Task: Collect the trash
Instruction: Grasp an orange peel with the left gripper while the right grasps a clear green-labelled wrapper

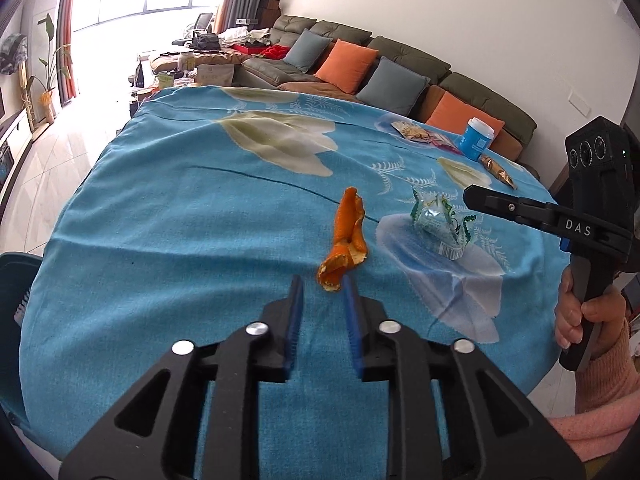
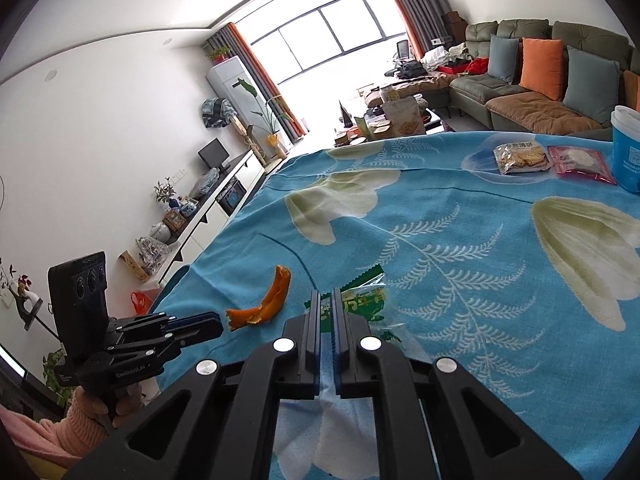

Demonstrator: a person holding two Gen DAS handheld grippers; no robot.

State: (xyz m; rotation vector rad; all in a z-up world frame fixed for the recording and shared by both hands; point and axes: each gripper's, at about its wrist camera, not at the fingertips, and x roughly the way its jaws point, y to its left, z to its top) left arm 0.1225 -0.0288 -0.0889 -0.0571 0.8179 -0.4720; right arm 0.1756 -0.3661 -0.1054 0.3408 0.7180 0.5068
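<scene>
The left hand-held gripper (image 1: 320,280) hovered low over the tabletop (image 1: 180,208), its jaws parted a little and nothing between them. The near end of an orange peel (image 1: 347,240) lay just beyond its fingertips, in line with the gap, which suggests the jaws were set apart to straddle the curled strip end-on. The peel rested on the blue flowered cloth near the middle of the tabletop, one end curling upward.

The right hand-held gripper (image 2: 327,294) was closed, its pads nearly together and no item visibly pinched. A crumpled clear wrapper with green print (image 1: 438,226) lay just to the right of the peel; in the right wrist view it sat directly past the closed fingertips, partly hidden by them, so contact could not be judged. In the left wrist view the gripper's tip stood close to the wrapper's right side, probably placed there for the second pickup.

At the far right edge of the tabletop stood a blue tub with a white lid (image 1: 480,138), beside sealed snack packets (image 2: 520,158) and a gold-brown wrapper (image 1: 498,170). These were well apart from both grippers. A dark bin (image 1: 16,300) showed at the near left edge of the tabletop, likely the destination for the trash.
</scene>
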